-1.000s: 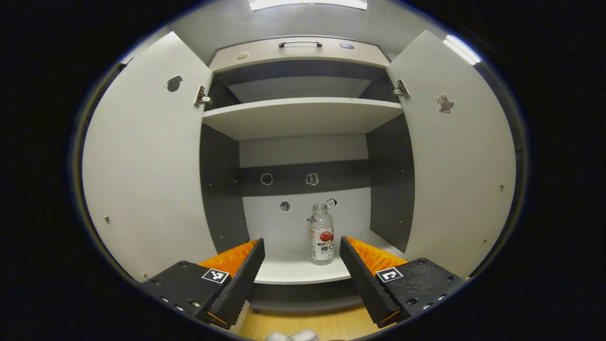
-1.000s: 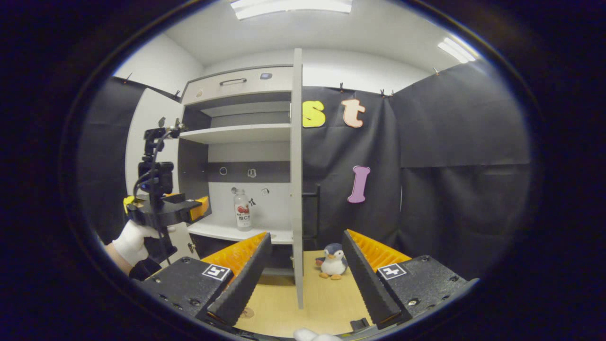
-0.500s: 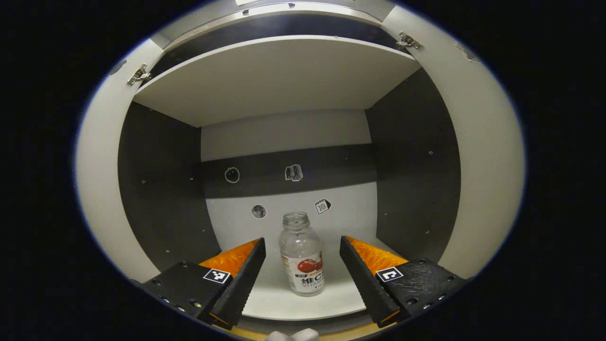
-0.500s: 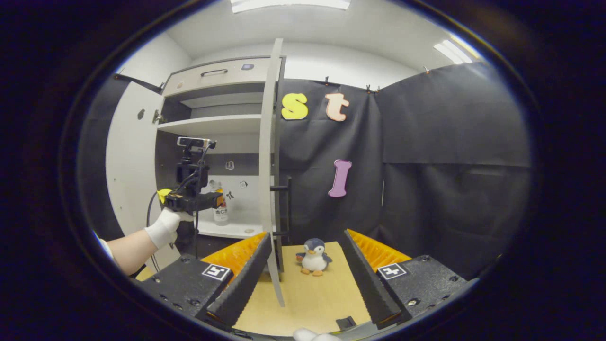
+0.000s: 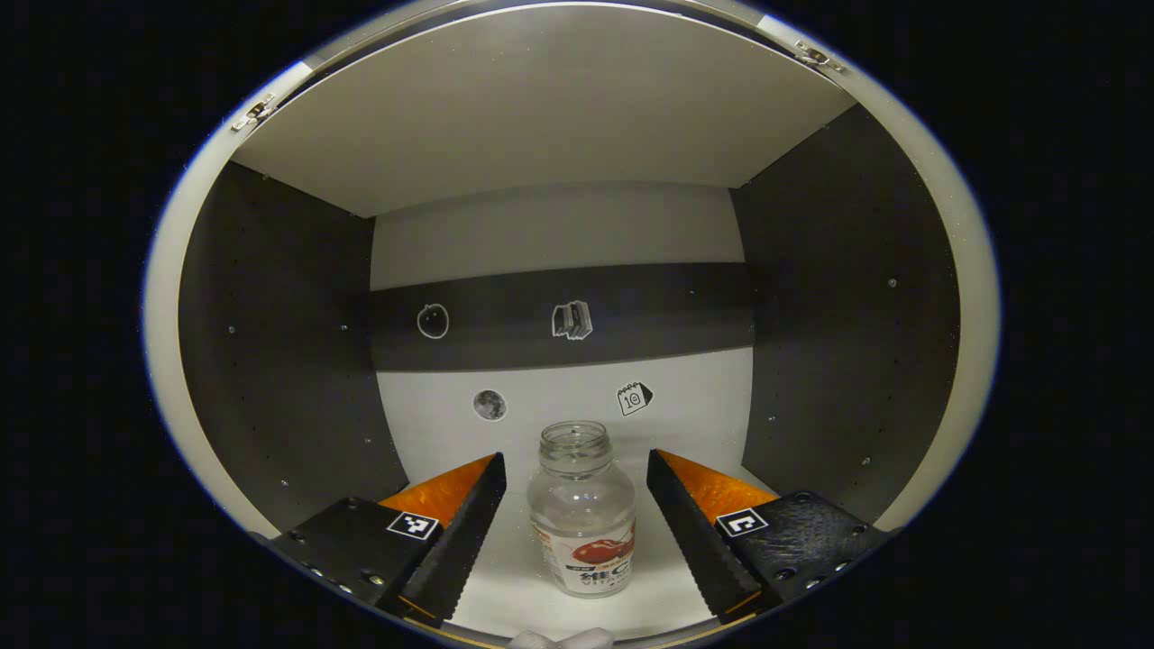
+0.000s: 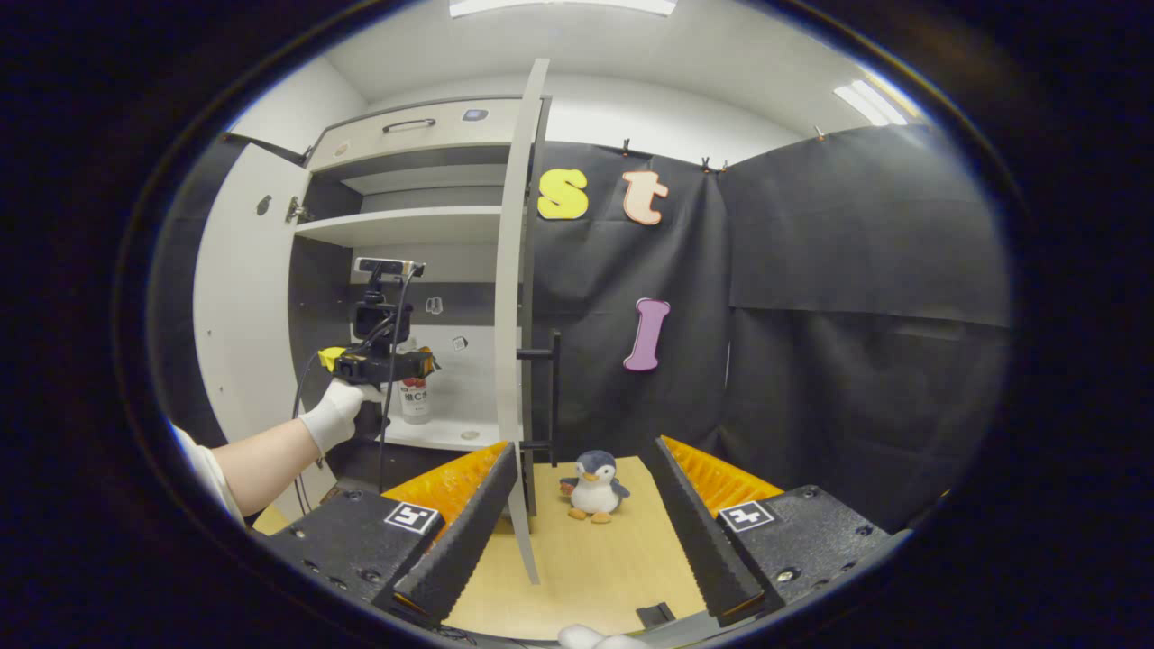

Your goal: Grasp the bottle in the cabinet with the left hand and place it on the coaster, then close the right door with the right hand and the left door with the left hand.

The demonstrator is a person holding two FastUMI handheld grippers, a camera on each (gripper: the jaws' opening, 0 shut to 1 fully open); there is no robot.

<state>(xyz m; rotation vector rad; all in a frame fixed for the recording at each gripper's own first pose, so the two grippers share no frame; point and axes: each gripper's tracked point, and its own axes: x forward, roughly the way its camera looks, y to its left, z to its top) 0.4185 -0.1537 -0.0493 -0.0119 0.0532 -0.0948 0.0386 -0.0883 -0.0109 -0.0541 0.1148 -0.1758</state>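
Observation:
A clear uncapped bottle (image 5: pixel 584 514) with a red-and-white label stands upright on the cabinet's lower shelf (image 5: pixel 514 577). My left gripper (image 5: pixel 577 523) is open, one finger on each side of the bottle, with gaps to both. In the right gripper view the left gripper (image 6: pixel 383 363), held by a gloved hand (image 6: pixel 335 416), reaches into the cabinet at the bottle (image 6: pixel 416 398). My right gripper (image 6: pixel 581 532) is open and holds nothing, low over the wooden floor. The right door (image 6: pixel 514 297) stands open edge-on just ahead of it; the left door (image 6: pixel 236 297) is open too.
A toy penguin (image 6: pixel 594 486) sits on the wooden floor (image 6: pixel 586 559) beyond the right gripper. A small dark object (image 6: pixel 651 617) lies near the bottom edge. A drawer with a handle (image 6: pixel 412 124) tops the cabinet. Stickers dot the cabinet's back wall (image 5: pixel 559 406).
My left gripper has pushed deeper into the cabinet, so the bottle now stands between its fingers. The right gripper's view has drifted slightly, with the door edge and penguin about where they were.

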